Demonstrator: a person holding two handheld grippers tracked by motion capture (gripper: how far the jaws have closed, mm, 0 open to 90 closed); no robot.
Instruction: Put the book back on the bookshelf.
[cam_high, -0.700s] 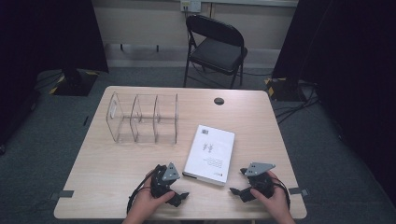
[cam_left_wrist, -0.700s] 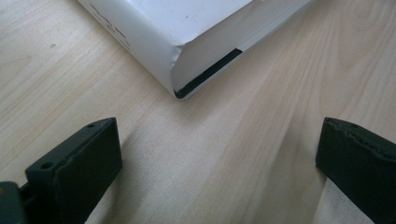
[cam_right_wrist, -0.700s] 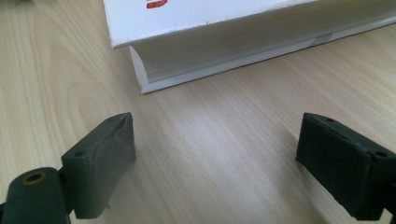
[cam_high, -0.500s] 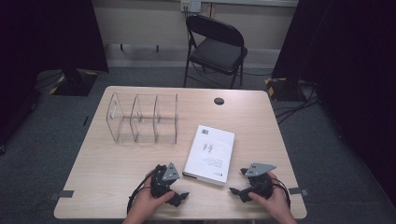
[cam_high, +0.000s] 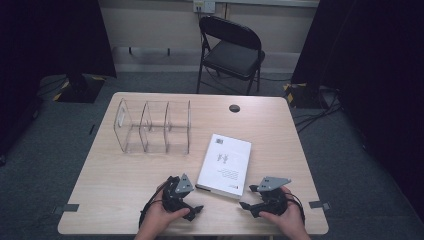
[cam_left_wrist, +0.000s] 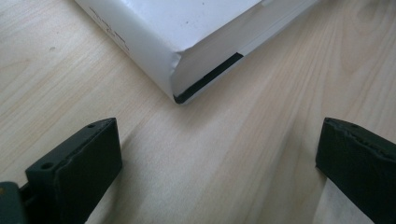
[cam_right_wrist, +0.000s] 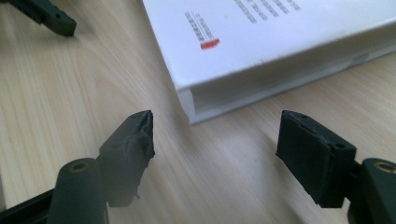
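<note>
Book (cam_high: 225, 162): white, lies flat on the table (cam_high: 110, 185), centre-right, its near short edge close to the table's near edge, long sides tilted slightly off the table's edges. Cover faces up (small print visible, too small to read).

Left gripper (cam_high: 192, 210): held in the person's left hand (cam_high: 157, 220) at the near edge, just left of the book's near-left corner. Jaws stand wide apart; nothing betw. them but bare wood. In the left gripper view the book (cam_left_wrist: 187, 37) corner sits ahead of the jaws, apart from both pads.

Right gripper (cam_high: 247, 197): held in the right hand (cam_high: 287, 222) at the near edge, just right of the book's near-right corner. Jaws spread wide, no contact w/ the book. In the right gripper view the book (cam_right_wrist: 280, 42) corner lies ahead, betw. the jaw lines but clear of them.

Clear divider rack (cam_high: 152, 127): stands upright toward the table's far-left, well apart from the book. Black cable port (cam_high: 234, 108) near the far edge. Folding chair (cam_high: 232, 47) beyond the far edge.
</note>
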